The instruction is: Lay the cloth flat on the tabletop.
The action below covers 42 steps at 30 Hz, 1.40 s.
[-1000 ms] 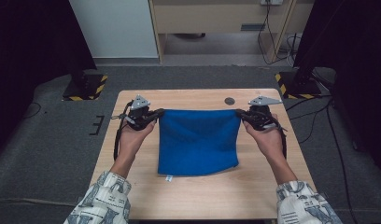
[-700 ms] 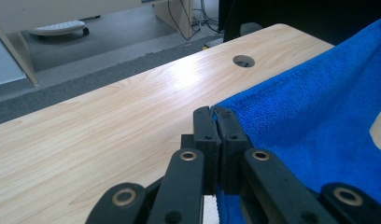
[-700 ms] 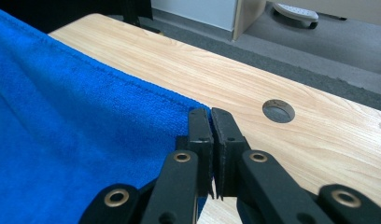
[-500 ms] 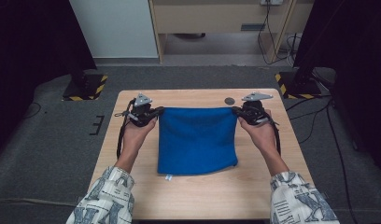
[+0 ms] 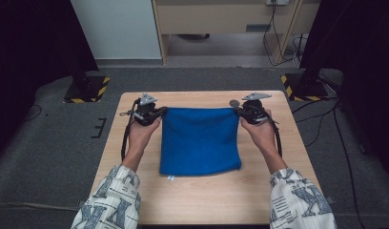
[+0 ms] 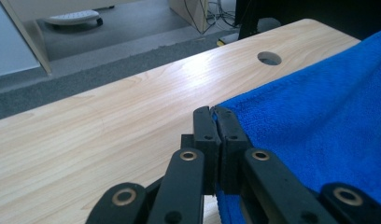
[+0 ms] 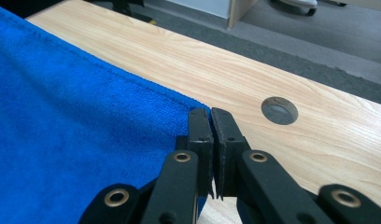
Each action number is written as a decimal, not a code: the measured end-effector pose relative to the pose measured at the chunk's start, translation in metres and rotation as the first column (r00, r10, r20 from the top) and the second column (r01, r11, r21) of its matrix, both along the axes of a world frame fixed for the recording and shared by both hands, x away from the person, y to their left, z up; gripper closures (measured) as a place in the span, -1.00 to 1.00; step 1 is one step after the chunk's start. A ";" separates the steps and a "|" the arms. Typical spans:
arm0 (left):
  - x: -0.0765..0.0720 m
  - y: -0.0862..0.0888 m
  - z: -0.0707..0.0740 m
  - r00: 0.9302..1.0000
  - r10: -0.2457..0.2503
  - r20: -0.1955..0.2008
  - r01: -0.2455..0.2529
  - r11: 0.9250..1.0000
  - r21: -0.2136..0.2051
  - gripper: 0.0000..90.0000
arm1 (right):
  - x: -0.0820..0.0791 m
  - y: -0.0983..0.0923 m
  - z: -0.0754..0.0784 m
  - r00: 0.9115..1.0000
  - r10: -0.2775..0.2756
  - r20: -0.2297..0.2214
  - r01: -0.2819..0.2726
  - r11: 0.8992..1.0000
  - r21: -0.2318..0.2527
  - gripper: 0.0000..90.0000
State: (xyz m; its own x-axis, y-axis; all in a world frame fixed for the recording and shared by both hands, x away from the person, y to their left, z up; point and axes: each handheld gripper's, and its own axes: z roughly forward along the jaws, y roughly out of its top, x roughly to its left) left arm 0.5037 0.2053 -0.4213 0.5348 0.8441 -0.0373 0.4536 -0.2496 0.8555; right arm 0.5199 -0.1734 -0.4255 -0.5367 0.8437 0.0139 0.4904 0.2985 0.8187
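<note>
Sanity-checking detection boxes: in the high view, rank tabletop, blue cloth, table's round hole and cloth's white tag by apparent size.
Largest to smallest in the high view:
1. tabletop
2. blue cloth
3. round hole, partly hidden by the right gripper
4. white tag
The hole and tag are both tiny, so their order is unsure.

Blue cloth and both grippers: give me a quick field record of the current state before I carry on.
cloth: blue cloth, lying flat on the wooden table
left gripper: shut on the cloth's far left corner
right gripper: shut on the cloth's far right corner
far edge: stretched straight between the two grippers
near edge: lying loose on the table, small white tag showing
table hole: beside the right gripper, uncovered
</note>
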 end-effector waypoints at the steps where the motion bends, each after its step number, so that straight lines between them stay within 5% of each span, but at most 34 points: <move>1: 0.001 -0.001 -0.001 1.000 0.003 0.001 -0.003 1.000 0.001 0.96 | 0.002 0.000 -0.002 1.000 -0.003 -0.003 0.003 1.000 -0.003 0.95; 20: 0.028 -0.005 -0.031 0.999 0.032 -0.040 -0.031 0.999 0.031 0.96 | 0.030 0.002 -0.031 0.996 -0.063 -0.061 0.064 0.998 0.009 0.95; 36: 0.042 0.002 -0.047 0.994 0.081 -0.074 -0.082 0.997 -0.011 0.96 | 0.043 0.015 -0.040 0.994 -0.083 -0.077 0.081 0.996 -0.023 0.92; 38: 0.043 0.001 -0.050 0.994 0.084 -0.069 -0.085 0.996 -0.016 0.91 | 0.045 0.014 -0.042 0.993 -0.096 -0.073 0.095 0.995 -0.025 0.73; 40: 0.044 0.002 -0.051 0.993 0.115 -0.041 -0.115 0.993 -0.002 0.52 | 0.047 0.013 -0.044 0.990 -0.129 -0.058 0.128 0.991 -0.025 0.36; 42: 0.044 0.004 -0.049 0.992 0.125 -0.027 -0.125 0.992 -0.010 0.38 | 0.047 0.012 -0.044 0.987 -0.160 -0.025 0.159 0.986 -0.039 0.03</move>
